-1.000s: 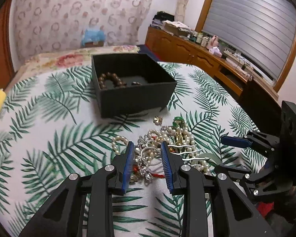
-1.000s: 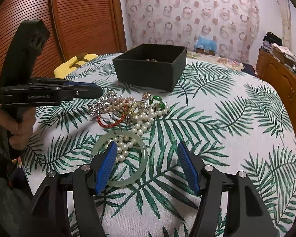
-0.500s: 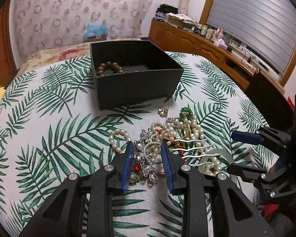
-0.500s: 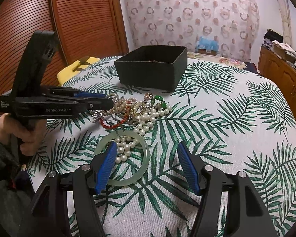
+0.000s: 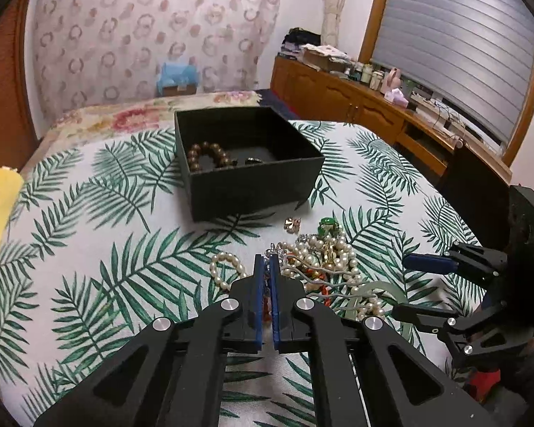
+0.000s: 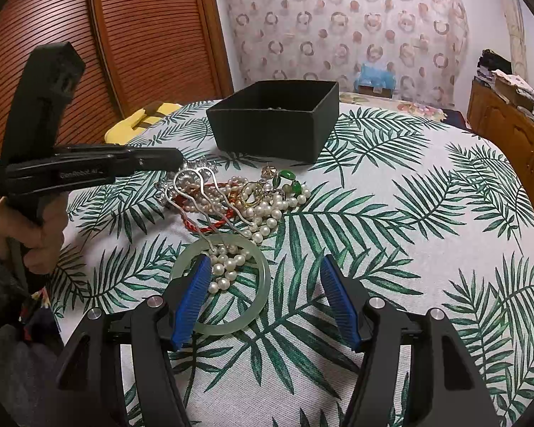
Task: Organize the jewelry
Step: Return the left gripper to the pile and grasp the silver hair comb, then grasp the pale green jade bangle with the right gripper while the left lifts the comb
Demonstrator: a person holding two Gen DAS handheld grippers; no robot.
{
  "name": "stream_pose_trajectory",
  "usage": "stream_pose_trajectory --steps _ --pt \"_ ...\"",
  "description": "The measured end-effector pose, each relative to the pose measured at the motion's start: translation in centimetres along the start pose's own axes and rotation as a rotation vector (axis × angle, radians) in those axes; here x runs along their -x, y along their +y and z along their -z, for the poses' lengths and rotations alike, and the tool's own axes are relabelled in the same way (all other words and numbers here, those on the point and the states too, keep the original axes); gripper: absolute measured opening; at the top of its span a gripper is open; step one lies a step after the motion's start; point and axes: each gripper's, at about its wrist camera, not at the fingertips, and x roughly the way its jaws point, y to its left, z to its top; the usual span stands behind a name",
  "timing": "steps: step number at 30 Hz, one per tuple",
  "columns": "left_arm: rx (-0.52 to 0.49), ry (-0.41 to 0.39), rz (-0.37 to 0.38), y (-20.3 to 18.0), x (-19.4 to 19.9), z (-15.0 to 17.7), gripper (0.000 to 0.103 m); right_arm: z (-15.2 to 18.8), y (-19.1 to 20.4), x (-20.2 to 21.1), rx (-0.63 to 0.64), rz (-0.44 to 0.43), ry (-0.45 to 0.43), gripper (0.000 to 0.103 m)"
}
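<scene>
A pile of jewelry (image 5: 320,259) lies on the leaf-print tablecloth: pearl strands, a red cord bracelet (image 6: 203,213), a green stone piece (image 6: 290,181) and a pale jade bangle (image 6: 228,281). My left gripper (image 5: 266,267) is shut on a silver hairpin piece (image 6: 199,185) at the pile's left edge and lifts it; it also shows in the right wrist view (image 6: 174,160). My right gripper (image 6: 263,284) is open and empty, its left finger over the bangle. The black box (image 5: 245,181) holds a brown bead bracelet (image 5: 206,156) and a ring.
A yellow object (image 6: 142,124) lies at the table's left edge. A wooden sideboard (image 5: 356,106) with clutter stands to the right. A bed with a floral cover (image 5: 142,117) lies behind the table.
My left gripper has closed on the silver piece at the pile's edge and raised it. The right gripper has stayed open over the bangle.
</scene>
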Motion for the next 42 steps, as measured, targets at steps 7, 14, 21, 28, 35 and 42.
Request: stream_pose_trajectory --steps 7,14,21,28,35,42 --pt "0.007 -0.028 -0.037 0.8 0.7 -0.5 0.002 0.0 0.2 -0.4 0.006 0.003 0.011 0.066" --pt "0.014 -0.056 -0.049 1.3 1.6 -0.4 0.002 -0.2 0.2 -0.5 0.020 0.015 0.032 0.053" --pt "0.012 -0.086 -0.052 1.0 2.4 -0.5 0.002 -0.5 0.0 -0.4 0.031 0.033 0.051 0.026" --pt "0.008 -0.127 -0.046 0.6 3.7 -1.3 0.002 -0.3 0.1 -1.0 0.042 0.024 0.081 0.009" --pt "-0.007 -0.164 -0.063 0.2 4.7 -2.2 0.002 -0.8 0.1 -0.6 0.060 0.041 0.062 0.008" --pt "-0.012 -0.196 -0.069 -0.1 5.2 -3.2 0.002 -2.3 -0.3 0.7 0.071 0.065 -0.001 0.008"
